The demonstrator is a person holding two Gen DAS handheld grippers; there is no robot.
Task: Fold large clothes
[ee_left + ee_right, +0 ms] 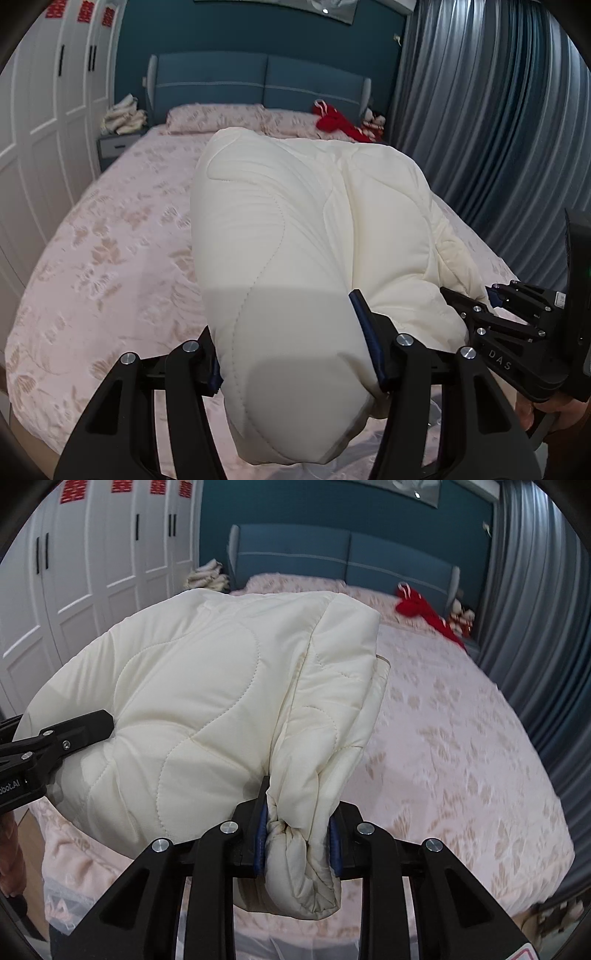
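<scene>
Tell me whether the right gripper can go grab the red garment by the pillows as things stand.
Probably not. The right gripper is shut on the cream quilted coat, and the red garment lies far up the bed by the headboard.

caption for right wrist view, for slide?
Right tool clamps bunched edge of cream quilted coat above pink floral bed; left tool grips opposite side.

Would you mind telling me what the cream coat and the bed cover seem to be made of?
Cream coat: apparently smooth woven synthetic shell over padding, with a slight sheen; wavy quilting seams puff up between stitches. Bed cover: pink matte fabric with a pale floral pattern, seemingly woven in or embossed; fibre uncertain.
</scene>
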